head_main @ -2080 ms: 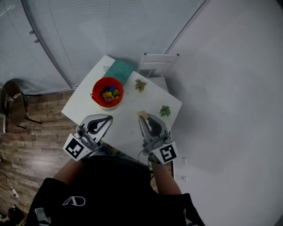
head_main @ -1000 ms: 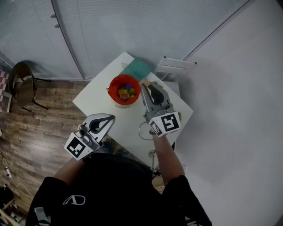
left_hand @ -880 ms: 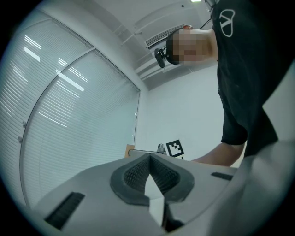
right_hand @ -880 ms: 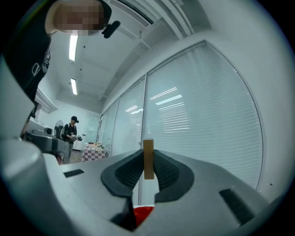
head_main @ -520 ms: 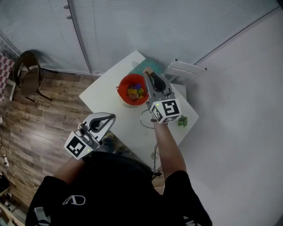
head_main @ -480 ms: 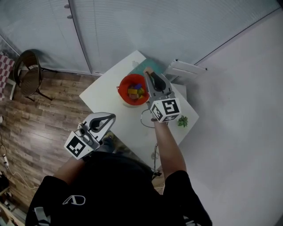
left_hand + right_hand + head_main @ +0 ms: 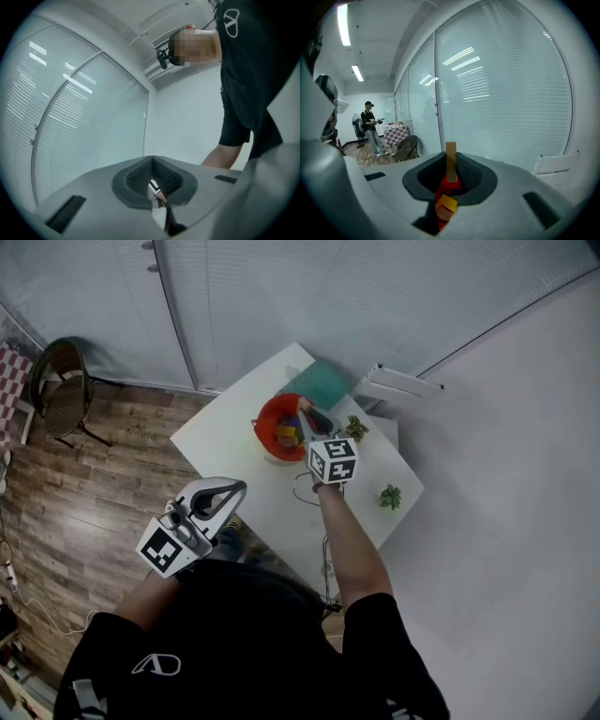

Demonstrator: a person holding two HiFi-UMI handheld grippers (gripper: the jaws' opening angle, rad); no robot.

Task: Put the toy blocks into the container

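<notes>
While the right gripper [image 7: 307, 415] clamped a tan block [image 7: 451, 163] over the bowl [image 7: 263, 425], off-centre release could spill it; left gripper [image 7: 238, 487] closed, empty.

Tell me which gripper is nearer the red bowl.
Right. The right gripper, shut on a tan block, is over the bowl at its rim. The left gripper is by the table's near edge, well apart from the bowl.

My right gripper [image 7: 309, 416] is hanging above the container [image 7: 257, 425], a block [image 7: 451, 161] standing upright between its jaws. The container is sitting on the surface [image 7: 230, 442], other blocks [image 7: 286, 435] lying inside. My left gripper [image 7: 214, 498] is hovering off the surface's near edge, well apart from the container.
</notes>
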